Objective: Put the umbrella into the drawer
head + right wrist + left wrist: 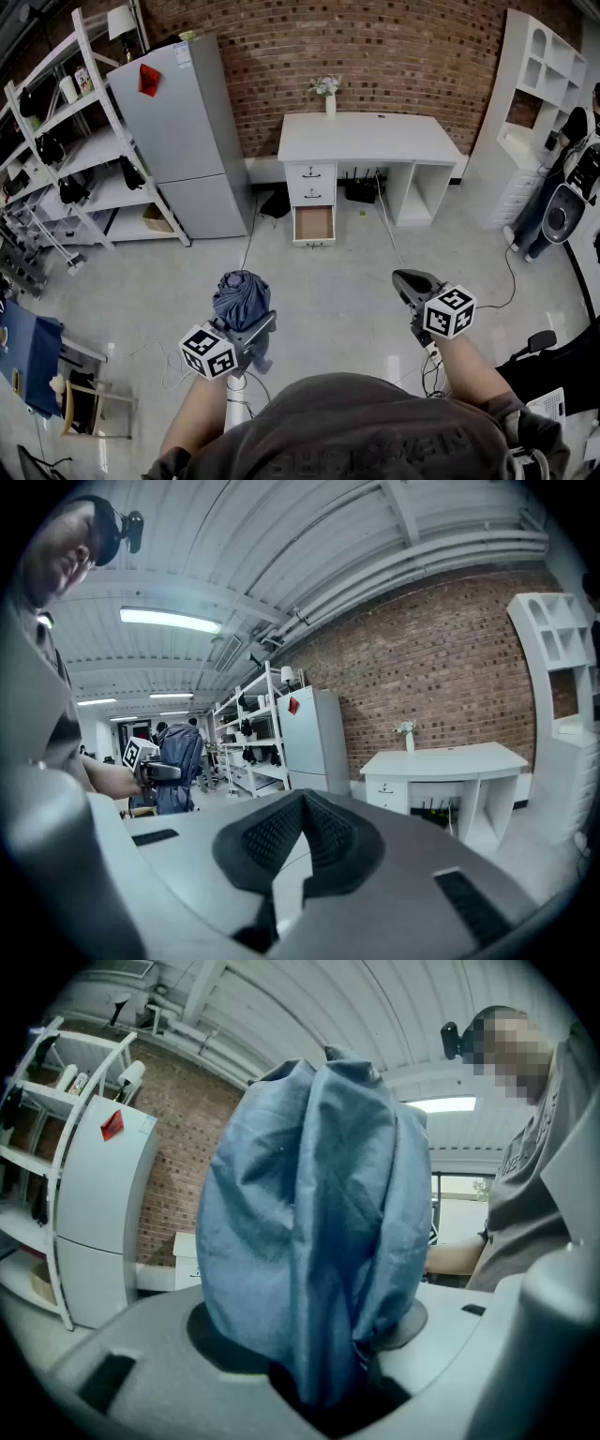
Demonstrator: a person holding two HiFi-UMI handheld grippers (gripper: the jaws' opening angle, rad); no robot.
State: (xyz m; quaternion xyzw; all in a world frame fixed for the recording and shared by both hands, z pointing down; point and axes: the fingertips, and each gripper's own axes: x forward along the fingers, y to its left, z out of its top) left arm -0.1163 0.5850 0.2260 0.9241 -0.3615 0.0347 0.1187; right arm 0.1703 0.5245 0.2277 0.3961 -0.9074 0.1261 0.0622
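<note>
Blue umbrella (242, 292) in left gripper (265, 323) fingers, right gripper (298, 810) fingers closed; open drawer (314, 225) under desk (370, 136) ahead.

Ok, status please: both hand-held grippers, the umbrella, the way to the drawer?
Left hand-held gripper shut on blue umbrella. Right hand-held gripper shut, empty. Bottom desk drawer open, far ahead. Floor cable along the way.

Ahead of you a white counter (370, 136) against the brick wall (394, 52), vase (329, 101) on its top, to your left a grey refrigerator (183, 141) bearing a red tag (148, 80), white shelving rack (80, 155) beside it, white cabinet (536, 98) at your right.
</note>
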